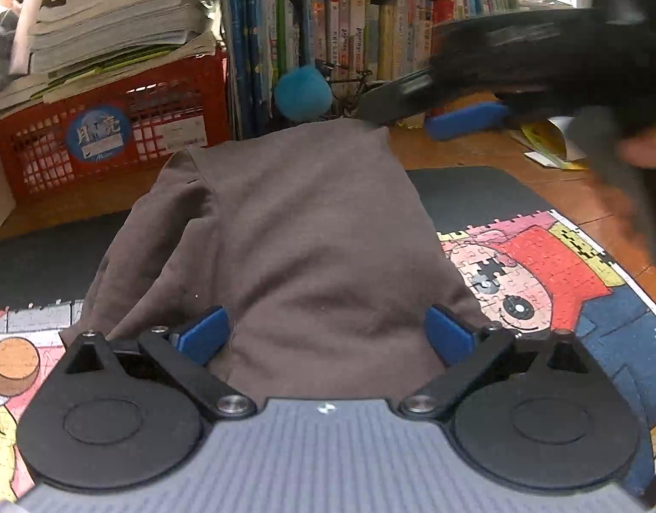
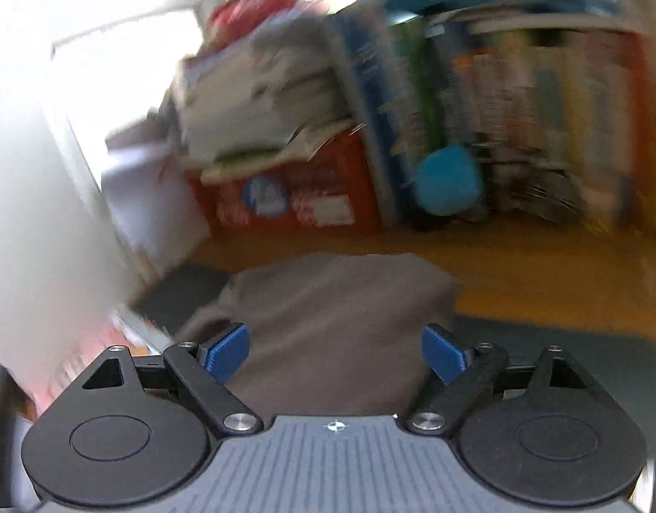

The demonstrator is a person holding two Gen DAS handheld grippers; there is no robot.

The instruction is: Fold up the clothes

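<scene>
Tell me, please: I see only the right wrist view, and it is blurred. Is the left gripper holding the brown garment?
Observer: No. The left gripper is open. The brown garment lies between its fingers, but the pads do not pinch it.
Operator: What lies under the garment?
Observer: A cartoon jigsaw puzzle shows at both sides of it, and the puzzle lies on a dark mat.
Operator: Where does my gripper appear from the left side?
Observer: The right gripper is blurred but open, near the garment's far right corner, with nothing between its fingers.
</scene>
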